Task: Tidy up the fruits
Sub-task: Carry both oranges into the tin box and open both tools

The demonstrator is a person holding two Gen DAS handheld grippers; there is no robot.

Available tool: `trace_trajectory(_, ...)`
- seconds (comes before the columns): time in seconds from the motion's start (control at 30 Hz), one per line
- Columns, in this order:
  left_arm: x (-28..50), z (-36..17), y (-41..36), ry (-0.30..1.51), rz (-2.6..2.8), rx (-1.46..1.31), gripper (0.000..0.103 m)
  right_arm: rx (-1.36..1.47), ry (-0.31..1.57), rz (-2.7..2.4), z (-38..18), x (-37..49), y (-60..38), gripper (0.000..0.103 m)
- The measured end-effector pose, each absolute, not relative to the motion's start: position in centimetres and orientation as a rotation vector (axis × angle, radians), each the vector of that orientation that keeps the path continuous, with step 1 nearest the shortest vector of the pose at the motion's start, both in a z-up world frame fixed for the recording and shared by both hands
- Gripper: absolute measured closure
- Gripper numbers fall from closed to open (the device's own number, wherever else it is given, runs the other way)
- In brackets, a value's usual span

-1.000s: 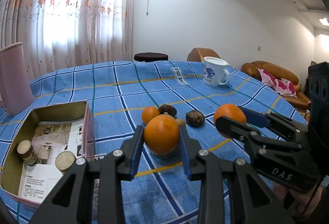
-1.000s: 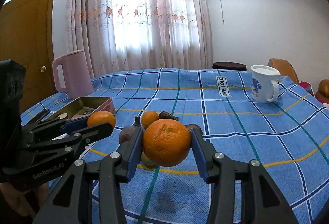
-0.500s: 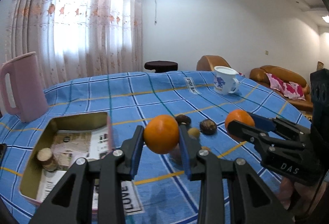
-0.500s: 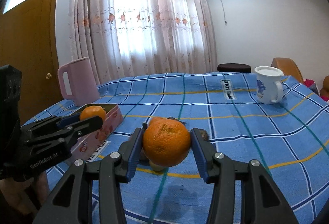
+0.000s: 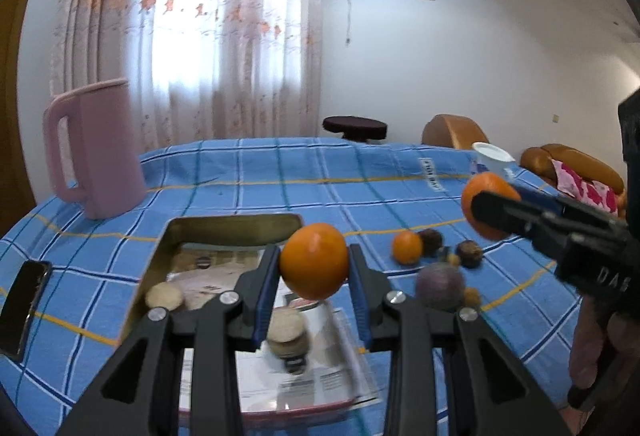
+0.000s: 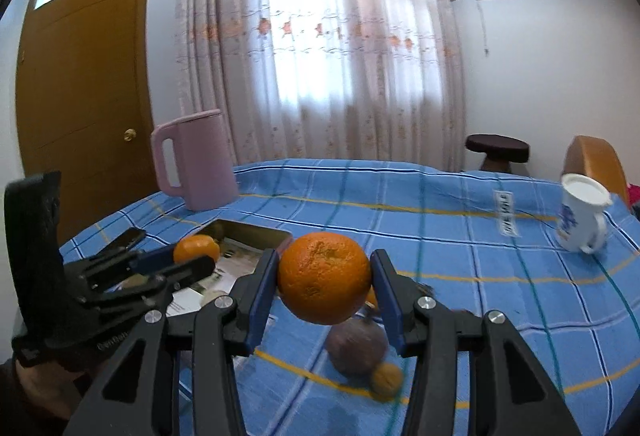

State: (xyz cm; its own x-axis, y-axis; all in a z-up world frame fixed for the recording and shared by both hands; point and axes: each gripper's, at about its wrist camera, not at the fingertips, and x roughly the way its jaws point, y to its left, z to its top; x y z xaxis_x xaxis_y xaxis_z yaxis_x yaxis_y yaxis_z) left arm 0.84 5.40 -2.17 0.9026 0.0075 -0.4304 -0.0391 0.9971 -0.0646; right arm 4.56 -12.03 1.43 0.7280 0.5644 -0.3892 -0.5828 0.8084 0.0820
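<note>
Both jaws are clamped on fruit: the left gripper (image 5: 314, 286) holds a smooth orange (image 5: 314, 261), the right gripper (image 6: 324, 290) a larger dimpled orange (image 6: 324, 282). Since a second ago both have lifted away from the loose fruit pile (image 5: 434, 256) and swung toward the open tin (image 5: 236, 228), so the left orange now hangs over its near right edge. Judgement: transport nearly done on the left, release into the tin next; right trails behind.

Jug (image 5: 94, 152) behind tin (image 5: 168, 236), loose fruit (image 5: 406, 246) right of it
</note>
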Motion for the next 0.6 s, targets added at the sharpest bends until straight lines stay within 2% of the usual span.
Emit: trace_trajectory(0.6, 1.0, -3.8, 12.4, 0.516, 0.141, -0.139, 0.068, -0.111, 0.536, 0.788, 0.3, 7.8, -1.6, 0.054)
